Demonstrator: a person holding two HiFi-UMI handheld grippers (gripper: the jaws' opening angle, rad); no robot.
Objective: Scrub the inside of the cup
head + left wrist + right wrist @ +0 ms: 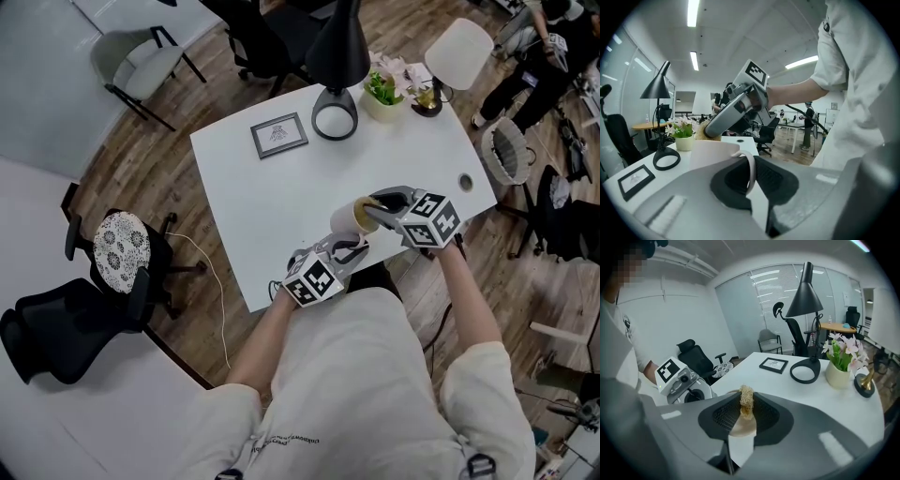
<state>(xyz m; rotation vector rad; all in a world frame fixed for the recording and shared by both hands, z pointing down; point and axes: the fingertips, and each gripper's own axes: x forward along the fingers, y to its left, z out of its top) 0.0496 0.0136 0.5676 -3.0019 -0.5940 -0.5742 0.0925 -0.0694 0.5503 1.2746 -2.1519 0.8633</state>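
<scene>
left gripper [749, 174] grips cup [712, 152], right gripper [746, 412] loofah [746, 398]

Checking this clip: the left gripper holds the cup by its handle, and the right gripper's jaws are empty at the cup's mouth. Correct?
Not quite. The right gripper is not empty: the right gripper view shows its jaws shut on a tan fibrous scrubber. The rest stands: the left gripper holds the cup by its handle.
</scene>
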